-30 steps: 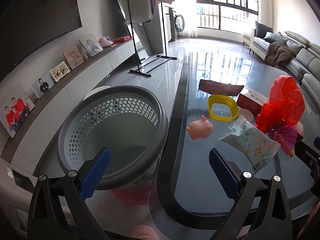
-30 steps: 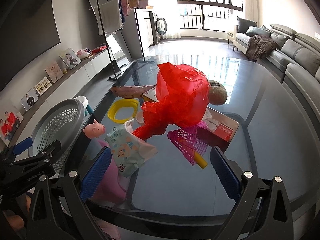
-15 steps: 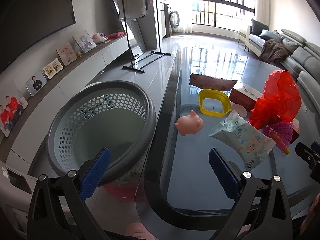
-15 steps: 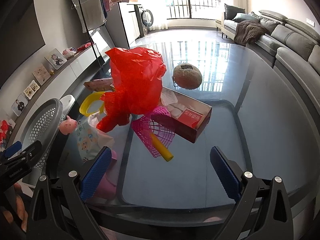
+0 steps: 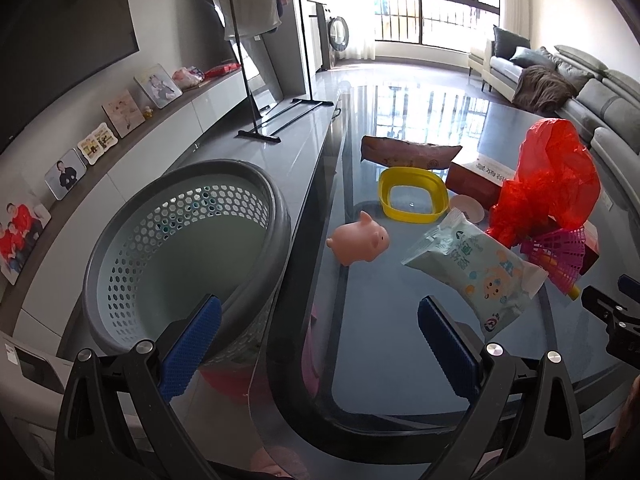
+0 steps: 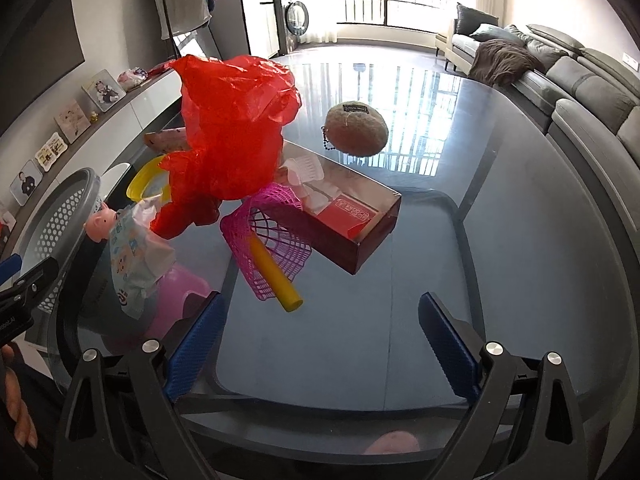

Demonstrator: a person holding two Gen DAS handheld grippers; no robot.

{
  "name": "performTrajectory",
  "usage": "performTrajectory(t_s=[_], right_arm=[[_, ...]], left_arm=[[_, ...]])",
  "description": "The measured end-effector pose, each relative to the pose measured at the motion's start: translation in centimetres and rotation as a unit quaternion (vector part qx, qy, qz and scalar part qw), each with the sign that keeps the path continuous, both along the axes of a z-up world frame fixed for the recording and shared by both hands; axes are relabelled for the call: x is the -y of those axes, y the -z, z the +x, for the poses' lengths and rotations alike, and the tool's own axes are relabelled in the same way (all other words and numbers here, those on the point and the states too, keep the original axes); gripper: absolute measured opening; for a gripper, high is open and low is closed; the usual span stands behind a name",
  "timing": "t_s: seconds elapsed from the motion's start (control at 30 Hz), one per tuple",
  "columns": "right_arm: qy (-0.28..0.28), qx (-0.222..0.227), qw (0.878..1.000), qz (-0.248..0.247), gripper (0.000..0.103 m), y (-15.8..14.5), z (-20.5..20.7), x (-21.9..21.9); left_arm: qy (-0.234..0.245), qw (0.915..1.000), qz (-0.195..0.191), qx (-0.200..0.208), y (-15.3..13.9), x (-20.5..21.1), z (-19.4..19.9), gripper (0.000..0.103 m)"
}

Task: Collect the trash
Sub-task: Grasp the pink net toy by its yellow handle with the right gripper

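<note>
On the glass table (image 5: 392,340) lie a crumpled red plastic bag (image 5: 552,184) (image 6: 232,140), a wet-wipes packet (image 5: 476,272) (image 6: 132,264), a pink toy pig (image 5: 360,240) (image 6: 100,222), a yellow ring dish (image 5: 412,196), a pink fly swatter with a yellow handle (image 6: 272,248) and a dark red box (image 6: 344,220). A grey perforated basket (image 5: 180,240) stands left of the table. My left gripper (image 5: 320,336) is open and empty, over the table edge beside the basket. My right gripper (image 6: 320,336) is open and empty, short of the swatter.
A brown snack bag (image 5: 408,154) lies behind the dish. A round brown pouch (image 6: 356,130) sits further back. A pink stool (image 6: 176,300) shows under the glass. A grey sofa (image 6: 580,80) is at the right, a drying rack (image 5: 256,52) and a photo shelf at the left.
The left gripper view has drifted slightly left and closer to the table. The right gripper has swung right and forward, so the red bag and box now sit left of centre. Both stay open.
</note>
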State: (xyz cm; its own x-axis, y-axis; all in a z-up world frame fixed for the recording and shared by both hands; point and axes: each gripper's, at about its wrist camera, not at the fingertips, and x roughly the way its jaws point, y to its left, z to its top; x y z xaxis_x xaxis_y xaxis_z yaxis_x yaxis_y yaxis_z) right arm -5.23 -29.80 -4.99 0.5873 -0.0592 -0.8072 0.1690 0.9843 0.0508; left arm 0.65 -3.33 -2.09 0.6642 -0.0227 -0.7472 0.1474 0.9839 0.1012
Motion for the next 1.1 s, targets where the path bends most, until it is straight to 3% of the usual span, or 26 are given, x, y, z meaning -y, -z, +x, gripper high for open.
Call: performTrajectory(t_s=[0.07, 0.13, 0.6, 0.87, 1.1], right_arm=[[-0.021, -0.020, 1.000, -0.002, 0.068, 0.8, 0.5, 0.1], [-0.032, -0.036, 0.999, 0.007, 0.060, 1.5, 0.8, 0.2], [-0.080, -0.024, 0.997, 0.001, 0.041, 1.5, 1.5, -0.5], [-0.101, -0.029, 0.994, 0.001, 0.016, 1.7, 2.2, -1.3], [-0.108, -0.008, 0.994, 0.011, 0.014, 0.9, 1.8, -1.9]], left_arm=[[0.001, 1.0000, 0.001, -0.001, 0.1, 0.2, 0.0, 0.097], [0.003, 1.0000, 0.004, -0.001, 0.1, 0.4, -0.1, 0.097], [0.012, 0.9997, 0.020, -0.005, 0.8, 1.6, -0.2, 0.097], [0.012, 0.9997, 0.020, -0.007, 0.8, 1.7, -0.2, 0.097], [0.014, 0.9996, 0.022, -0.004, 0.9, 1.7, -0.2, 0.097]])
